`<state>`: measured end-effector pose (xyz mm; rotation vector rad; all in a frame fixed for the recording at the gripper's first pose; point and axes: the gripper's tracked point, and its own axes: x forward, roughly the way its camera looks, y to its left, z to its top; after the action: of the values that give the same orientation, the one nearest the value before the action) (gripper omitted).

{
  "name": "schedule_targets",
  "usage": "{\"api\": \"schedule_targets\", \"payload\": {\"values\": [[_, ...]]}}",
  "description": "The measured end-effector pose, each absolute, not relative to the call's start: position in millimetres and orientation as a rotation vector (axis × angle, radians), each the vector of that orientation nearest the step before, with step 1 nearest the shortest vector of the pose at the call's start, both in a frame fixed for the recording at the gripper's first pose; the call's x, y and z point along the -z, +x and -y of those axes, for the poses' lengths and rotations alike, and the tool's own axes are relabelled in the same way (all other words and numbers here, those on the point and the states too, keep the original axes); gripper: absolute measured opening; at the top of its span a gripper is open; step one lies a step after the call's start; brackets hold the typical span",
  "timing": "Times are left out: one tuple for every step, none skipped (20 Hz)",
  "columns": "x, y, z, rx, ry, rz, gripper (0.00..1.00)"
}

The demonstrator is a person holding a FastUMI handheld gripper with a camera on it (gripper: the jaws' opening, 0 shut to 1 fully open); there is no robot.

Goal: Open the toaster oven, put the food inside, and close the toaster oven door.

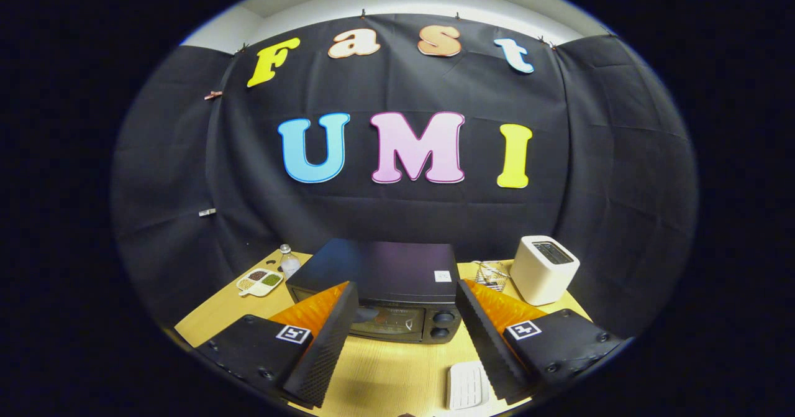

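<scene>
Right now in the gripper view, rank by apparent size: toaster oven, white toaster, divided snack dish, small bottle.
1. Toaster oven, just beyond the open claw.
2. White toaster.
3. Divided snack dish.
4. Small bottle.
All sit at similar distance, so the order seems reliable.

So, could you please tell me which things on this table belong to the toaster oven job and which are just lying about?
For the job:
- toaster oven, door shut, just ahead of the open fingers
- white ridged item between the fingers, possibly the food

Lying about:
- white toaster
- wire rack
- divided dish
- small bottle
</scene>
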<state>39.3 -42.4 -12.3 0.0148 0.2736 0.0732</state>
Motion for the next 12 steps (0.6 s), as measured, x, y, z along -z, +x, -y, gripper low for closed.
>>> {"api": "schedule_targets", "payload": {"values": [[7.8,33.8,49.4,-0.060,0.011,-0.260,0.98],[2.6,28.4,56.8,-0.046,0.006,-0.249,0.98],[-3.2,23.3,62.6,-0.038,0.005,-0.234,0.98],[-8.7,17.6,66.7,-0.033,0.005,-0.220,0.98],[-15.5,12.6,71.3,-0.027,0.006,-0.207,0.98],[-22.1,7.1,76.6,-0.021,-0.001,-0.188,0.98],[-30.4,3.0,82.0,-0.008,-0.008,-0.170,0.98],[-37.1,-1.4,86.5,-0.001,-0.014,-0.153,0.98],[-42.7,-5.2,87.4,0.002,-0.014,-0.144,0.98],[-48.1,-9.1,88.7,0.004,-0.017,-0.134,0.98],[-53.0,-11.8,89.5,0.007,-0.018,-0.123,0.98],[-55.8,-12.0,88.7,0.006,-0.013,-0.114,0.98]]}}
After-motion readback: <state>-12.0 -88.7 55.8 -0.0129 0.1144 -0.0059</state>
